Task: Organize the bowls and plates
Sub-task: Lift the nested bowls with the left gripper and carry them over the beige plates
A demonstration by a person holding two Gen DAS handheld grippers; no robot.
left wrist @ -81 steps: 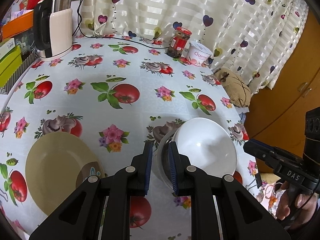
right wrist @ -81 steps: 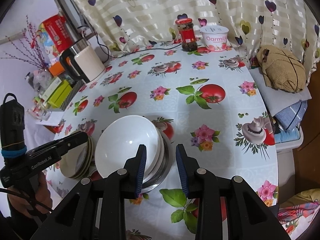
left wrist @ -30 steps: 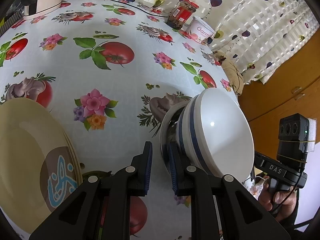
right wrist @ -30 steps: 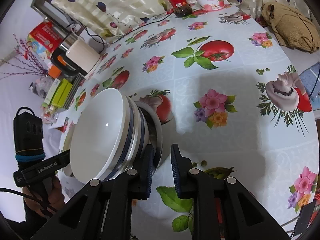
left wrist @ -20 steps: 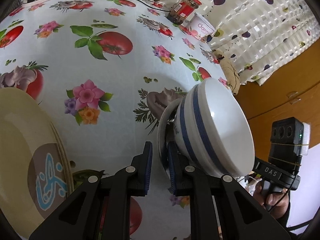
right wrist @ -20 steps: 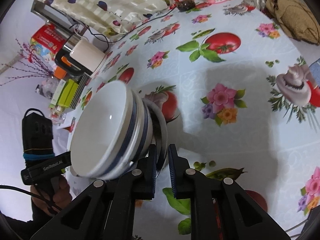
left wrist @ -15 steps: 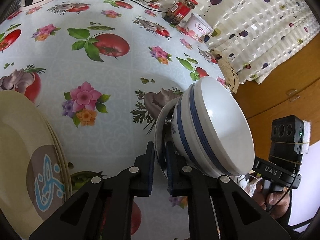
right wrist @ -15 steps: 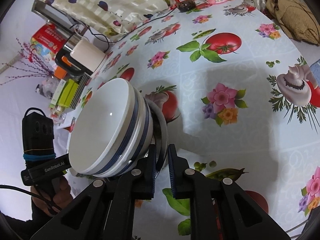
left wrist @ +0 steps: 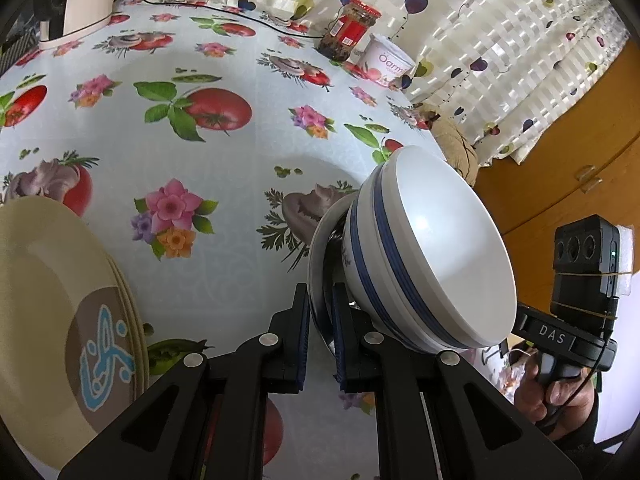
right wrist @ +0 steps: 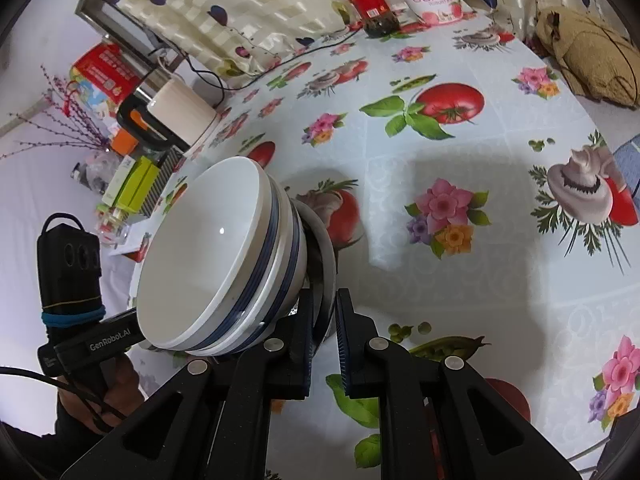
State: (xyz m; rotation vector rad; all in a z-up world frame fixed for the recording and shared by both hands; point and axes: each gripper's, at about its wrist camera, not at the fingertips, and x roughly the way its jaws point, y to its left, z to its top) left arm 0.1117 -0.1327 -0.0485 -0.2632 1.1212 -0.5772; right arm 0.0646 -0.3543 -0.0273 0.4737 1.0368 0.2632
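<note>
A stack of white bowls with blue stripes (left wrist: 424, 264) sits in a shallow metal dish (left wrist: 318, 260). My left gripper (left wrist: 320, 312) is shut on the dish's rim. My right gripper (right wrist: 325, 312) is shut on the opposite rim of the metal dish (right wrist: 326, 264), with the bowls (right wrist: 224, 256) to its left. The stack is held above the flowered tablecloth (left wrist: 200, 152). A stack of beige plates (left wrist: 52, 312) lies at the left in the left wrist view.
A red-lidded jar (left wrist: 346, 30) and a yogurt tub (left wrist: 386, 60) stand at the table's far edge. An electric kettle (right wrist: 176, 120) and boxes (right wrist: 136, 180) are at the far left. A brown cushion (right wrist: 588, 56) lies beyond the table's right edge.
Both grippers lowered to the dish, closed on its opposite rims, and lifted the dish with the bowls off the table.
</note>
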